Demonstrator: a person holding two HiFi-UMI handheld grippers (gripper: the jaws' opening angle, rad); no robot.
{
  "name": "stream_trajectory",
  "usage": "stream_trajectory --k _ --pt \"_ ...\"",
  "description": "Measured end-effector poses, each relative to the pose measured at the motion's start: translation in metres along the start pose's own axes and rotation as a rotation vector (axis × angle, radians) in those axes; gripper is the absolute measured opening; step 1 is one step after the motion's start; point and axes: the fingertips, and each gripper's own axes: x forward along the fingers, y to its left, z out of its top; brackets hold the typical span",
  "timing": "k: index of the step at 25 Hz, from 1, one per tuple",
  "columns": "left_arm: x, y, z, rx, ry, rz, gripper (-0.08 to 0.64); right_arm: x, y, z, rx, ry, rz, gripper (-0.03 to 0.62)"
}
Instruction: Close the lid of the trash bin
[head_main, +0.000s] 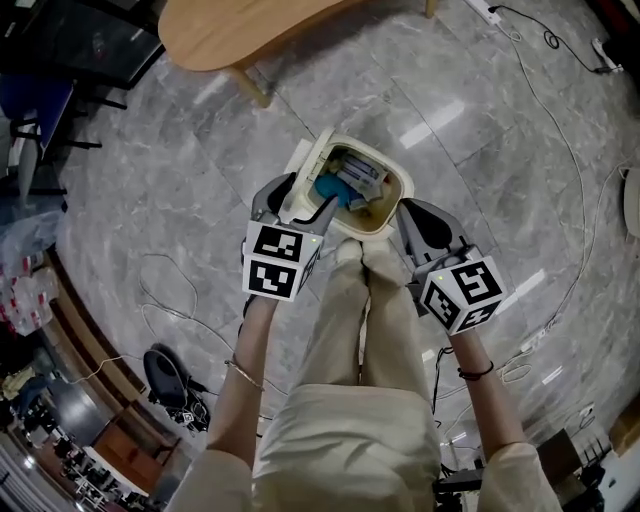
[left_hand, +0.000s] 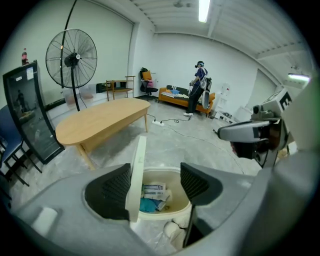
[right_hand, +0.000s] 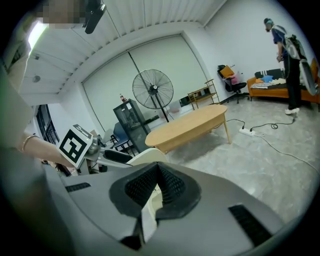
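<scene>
A cream trash bin (head_main: 401, 184) stands on the floor just past my feet, with blue and white packaging (head_main: 347, 181) inside. Its lid (head_main: 309, 160) stands upright on the bin's left side. My left gripper (head_main: 300, 201) is open around the lid's near edge. In the left gripper view the lid (left_hand: 136, 176) rises between the jaws, close against the left pad (left_hand: 111, 190), with the bin (left_hand: 178, 183) beyond. My right gripper (head_main: 408, 213) is shut at the bin's right rim. In the right gripper view its pads (right_hand: 170, 183) meet, cream plastic showing just below them.
A long oval wooden table (head_main: 245, 28) stands beyond the bin. A pedestal fan (left_hand: 71, 59) is behind it. Cables (head_main: 566, 130) and a power strip (left_hand: 158, 122) lie on the grey marble floor. A person (left_hand: 199, 93) stands by an orange sofa far off. My legs (head_main: 365, 300) are directly below.
</scene>
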Motion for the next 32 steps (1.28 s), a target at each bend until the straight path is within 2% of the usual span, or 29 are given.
stream_trajectory --k 5,11,19,27,32 --pt "0.011 -0.027 -0.01 0.023 0.051 -0.056 0.302 -0.011 -0.005 -0.01 0.031 -0.021 -0.042 0.005" --pt "0.021 -0.056 -0.016 0.037 0.054 -0.09 0.302 -0.025 -0.018 -0.024 0.061 -0.037 -0.091 0.005" --pt "0.031 -0.078 -0.024 0.031 0.057 -0.097 0.302 -0.05 -0.033 -0.043 0.1 -0.043 -0.133 0.005" --pt "0.047 -0.099 -0.034 -0.056 0.023 -0.064 0.302 -0.07 -0.053 -0.064 0.107 -0.006 -0.125 0.005" --pt "0.068 -0.114 -0.045 -0.126 0.024 -0.042 0.302 -0.077 -0.063 -0.075 0.087 0.035 -0.092 0.005"
